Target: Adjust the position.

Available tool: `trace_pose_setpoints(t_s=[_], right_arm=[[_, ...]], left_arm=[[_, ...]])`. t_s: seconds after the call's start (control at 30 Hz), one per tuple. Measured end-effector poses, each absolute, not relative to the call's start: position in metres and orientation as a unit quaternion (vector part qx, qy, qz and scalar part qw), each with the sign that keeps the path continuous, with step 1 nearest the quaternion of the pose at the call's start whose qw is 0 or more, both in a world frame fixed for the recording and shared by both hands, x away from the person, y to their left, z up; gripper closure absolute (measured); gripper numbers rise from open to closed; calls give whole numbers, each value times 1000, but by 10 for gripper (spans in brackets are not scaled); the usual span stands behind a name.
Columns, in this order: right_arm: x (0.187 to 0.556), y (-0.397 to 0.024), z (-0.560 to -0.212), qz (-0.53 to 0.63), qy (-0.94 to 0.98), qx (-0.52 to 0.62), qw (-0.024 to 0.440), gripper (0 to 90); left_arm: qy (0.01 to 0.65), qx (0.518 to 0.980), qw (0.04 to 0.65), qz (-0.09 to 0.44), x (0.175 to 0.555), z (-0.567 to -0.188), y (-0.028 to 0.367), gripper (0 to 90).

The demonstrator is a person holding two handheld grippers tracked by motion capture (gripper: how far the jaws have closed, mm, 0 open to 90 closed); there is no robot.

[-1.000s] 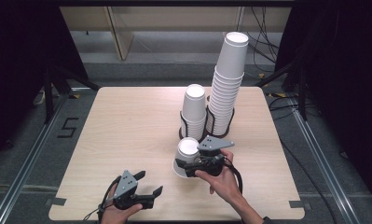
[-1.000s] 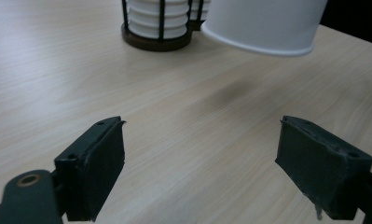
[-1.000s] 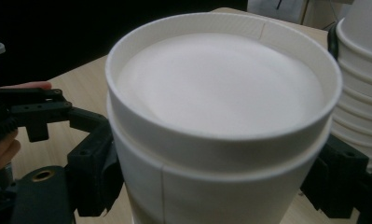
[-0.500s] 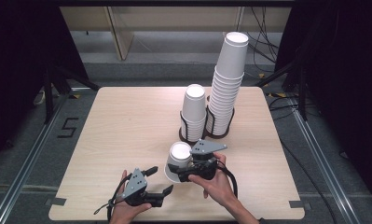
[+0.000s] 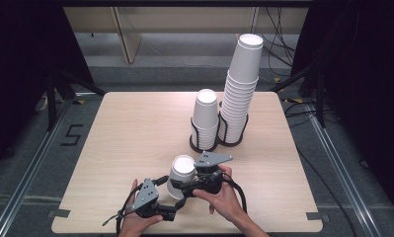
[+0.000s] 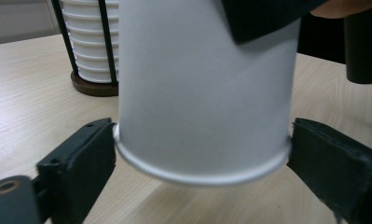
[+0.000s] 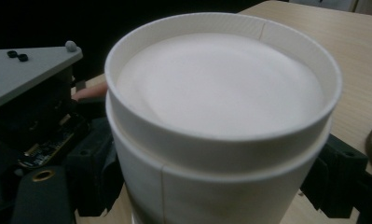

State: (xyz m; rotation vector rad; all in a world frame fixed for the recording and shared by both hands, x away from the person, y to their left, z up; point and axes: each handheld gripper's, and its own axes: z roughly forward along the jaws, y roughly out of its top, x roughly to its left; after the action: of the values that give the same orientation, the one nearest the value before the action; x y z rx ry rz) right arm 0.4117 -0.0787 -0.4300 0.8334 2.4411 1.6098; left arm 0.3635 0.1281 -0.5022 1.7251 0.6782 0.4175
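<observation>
Two nested paper cups (image 5: 180, 175), upside down, are held above the worktop (image 5: 125, 133) near its front edge, about midway along it. In the right gripper view an inner cup base stands proud of an outer cup, so a pair stuck together is judged to be under separation. The right claw (image 5: 187, 186) is closed on the cups' side wall, which keeps them off the surface. The left claw (image 6: 200, 154) has just been opening; its jaws now flank the rolled rim at the cups' lower end, one at each side, at or just off the rim, with contact not resolved, probably to take the outer cup. Two wire holders (image 5: 204, 140) with stacked cups (image 5: 241, 84) stand well apart, toward the far right corner.
</observation>
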Motion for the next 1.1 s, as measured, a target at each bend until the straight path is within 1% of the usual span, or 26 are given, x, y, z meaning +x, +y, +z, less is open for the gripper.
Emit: trace_pose_setpoints(t_s=[0.1, 0.27, 0.37, 0.43, 0.5, 0.63, 0.67, 0.83, 0.93, 1.0, 1.1], right_arm=[[409, -74, -430, 535, 796, 281, 29, 195], [404, -69, -429, 535, 800, 269, 33, 195], [401, -64, -428, 543, 797, 263, 20, 195], [401, -64, -428, 545, 798, 256, 23, 195], [401, -65, -428, 542, 797, 266, 19, 192], [403, -66, -430, 539, 799, 266, 16, 182], [405, -68, -430, 537, 802, 262, 7, 176], [407, -72, -427, 533, 806, 257, 3, 167], [407, -81, -417, 531, 810, 249, 10, 166], [408, -86, -414, 526, 815, 243, 15, 165], [408, -89, -411, 522, 818, 243, 6, 177]], left_arm=[[294, 740, 578, 181, 363, -502, 128, 22], [293, 738, 581, 181, 363, -502, 127, 10], [291, 737, 581, 186, 363, -502, 127, 10], [287, 733, 587, 188, 363, -502, 127, 9], [289, 738, 581, 188, 362, -501, 127, 33], [283, 747, 570, 192, 362, -501, 127, 49], [283, 752, 565, 189, 362, -500, 127, 60], [276, 757, 561, 190, 363, -499, 128, 70], [267, 776, 537, 195, 363, -500, 128, 73], [255, 780, 536, 197, 363, -500, 128, 74], [246, 790, 525, 201, 363, -499, 128, 74]])
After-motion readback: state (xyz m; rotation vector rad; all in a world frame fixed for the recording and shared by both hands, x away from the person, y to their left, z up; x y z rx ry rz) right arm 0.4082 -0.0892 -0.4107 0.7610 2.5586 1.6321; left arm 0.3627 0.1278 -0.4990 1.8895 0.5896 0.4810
